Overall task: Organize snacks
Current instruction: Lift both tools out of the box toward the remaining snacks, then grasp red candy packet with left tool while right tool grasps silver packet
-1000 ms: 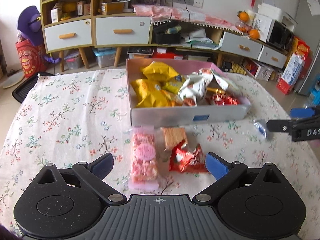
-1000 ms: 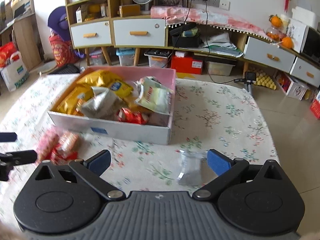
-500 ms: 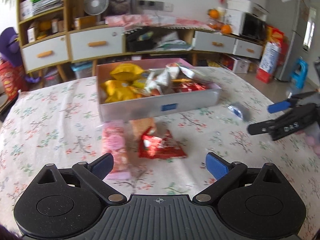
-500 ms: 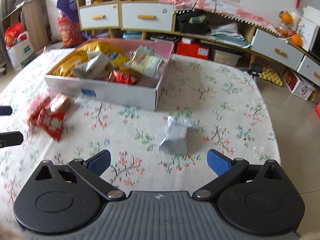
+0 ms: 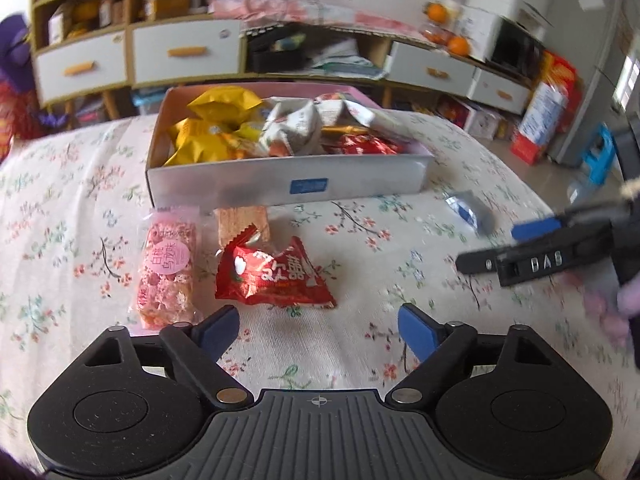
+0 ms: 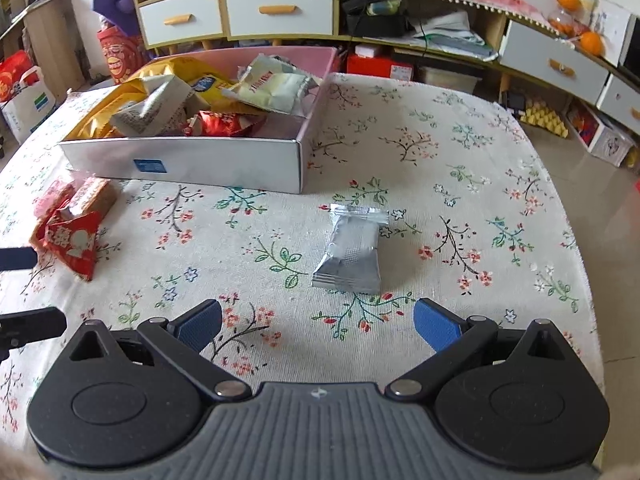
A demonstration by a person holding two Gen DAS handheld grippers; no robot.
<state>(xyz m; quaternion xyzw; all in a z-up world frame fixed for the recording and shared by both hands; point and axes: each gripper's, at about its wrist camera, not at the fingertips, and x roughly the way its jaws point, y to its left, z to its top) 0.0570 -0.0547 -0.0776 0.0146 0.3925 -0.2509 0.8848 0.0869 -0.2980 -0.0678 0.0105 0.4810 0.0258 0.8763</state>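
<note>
Loose snacks laid out ahead of two spread tools

A silver packet (image 6: 351, 251) is seen just ahead of the empty, spread right tool (image 6: 316, 326); a red packet (image 5: 272, 276) lies just ahead of the spread left tool (image 5: 319, 330), the snack box (image 5: 280, 184) beyond on the tabletop (image 6: 460, 184).

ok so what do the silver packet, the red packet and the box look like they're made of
Silver packet: likely metallised foil film, matte grey sheen, crimped end seals. Red packet: glossy printed plastic or foil, with bright glare and creases. Box: seemingly cardboard, with straight folded corners, a smooth pale outer face and pink inside.
</note>
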